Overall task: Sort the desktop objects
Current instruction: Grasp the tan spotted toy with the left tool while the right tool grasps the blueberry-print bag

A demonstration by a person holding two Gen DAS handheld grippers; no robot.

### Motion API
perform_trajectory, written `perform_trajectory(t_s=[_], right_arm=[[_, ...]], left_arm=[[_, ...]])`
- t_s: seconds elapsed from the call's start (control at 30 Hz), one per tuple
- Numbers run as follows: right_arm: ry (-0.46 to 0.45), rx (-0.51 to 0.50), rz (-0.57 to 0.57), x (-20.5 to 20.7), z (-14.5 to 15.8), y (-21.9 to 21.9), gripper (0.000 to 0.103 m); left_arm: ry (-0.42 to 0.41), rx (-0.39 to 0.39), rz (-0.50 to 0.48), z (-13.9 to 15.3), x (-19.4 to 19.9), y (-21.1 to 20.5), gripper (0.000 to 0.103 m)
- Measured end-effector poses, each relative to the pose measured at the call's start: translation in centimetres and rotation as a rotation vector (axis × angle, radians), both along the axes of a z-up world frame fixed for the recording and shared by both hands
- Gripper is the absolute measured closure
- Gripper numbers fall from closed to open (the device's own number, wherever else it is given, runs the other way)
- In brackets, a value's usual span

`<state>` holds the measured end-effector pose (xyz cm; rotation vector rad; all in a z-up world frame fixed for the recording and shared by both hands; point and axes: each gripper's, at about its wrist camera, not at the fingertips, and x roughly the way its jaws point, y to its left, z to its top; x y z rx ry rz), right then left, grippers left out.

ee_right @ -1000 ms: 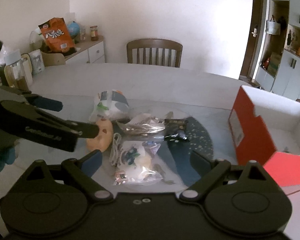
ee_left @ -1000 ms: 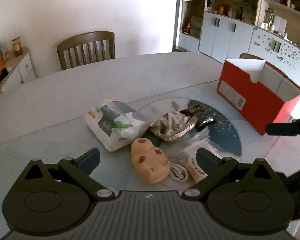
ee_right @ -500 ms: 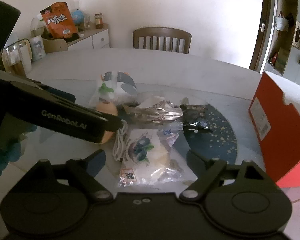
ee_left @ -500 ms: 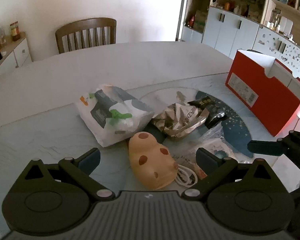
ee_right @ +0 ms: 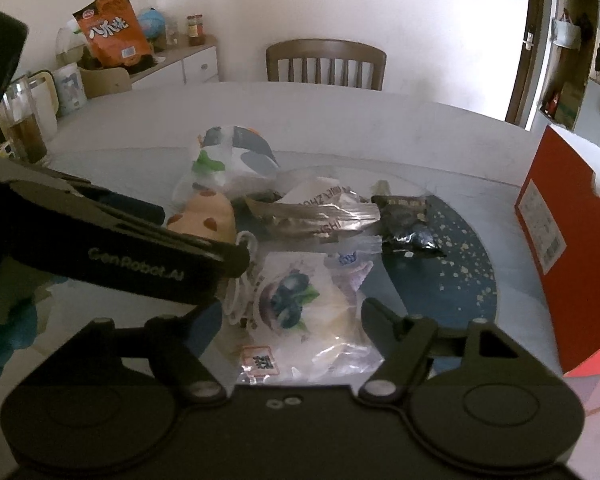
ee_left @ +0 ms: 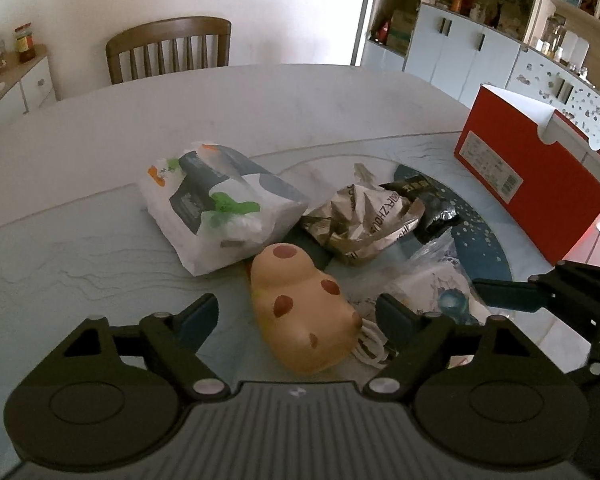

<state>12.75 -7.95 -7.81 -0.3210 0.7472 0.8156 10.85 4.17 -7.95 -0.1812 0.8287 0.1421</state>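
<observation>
Hovering low over the table [ee_left: 100,216], left gripper [ee_left: 298,314] spread wide, spotted tan toy [ee_left: 300,312] between its fingers, untouched. Right gripper [ee_right: 290,316] equally wide, straddling clear blueberry packet [ee_right: 300,308]. Red box [ee_left: 528,184] stands well apart.

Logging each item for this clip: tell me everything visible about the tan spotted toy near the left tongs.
The tan spotted toy is a rounded, soft-looking lump, pale tan with several reddish-brown spots. It lies on its side on the table, lengthwise between the open fingers of the left tongs, which do not yet touch it. Its far end rests against the white printed bag; a white cable lies against its right side. In the right wrist view it is partly hidden.
</observation>
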Motion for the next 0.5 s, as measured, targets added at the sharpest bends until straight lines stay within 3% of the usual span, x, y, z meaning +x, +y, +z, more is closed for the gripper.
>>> perform_trajectory(t_s=[0.1, 0.3, 0.5], right_arm=[[0.008, -0.003, -0.006, 0.21, -0.13, 0.15, 0.034], [0.010, -0.001, -0.020, 0.28, -0.09, 0.05, 0.044], [0.016, 0.000, -0.037, 0.46, 0.13, -0.21, 0.048]], left_arm=[[0.012, -0.006, -0.005, -0.33, 0.19, -0.03, 0.033], [0.013, -0.008, -0.009, -0.55, 0.23, 0.01, 0.045], [0.018, 0.007, -0.005, -0.60, 0.26, -0.18, 0.050]])
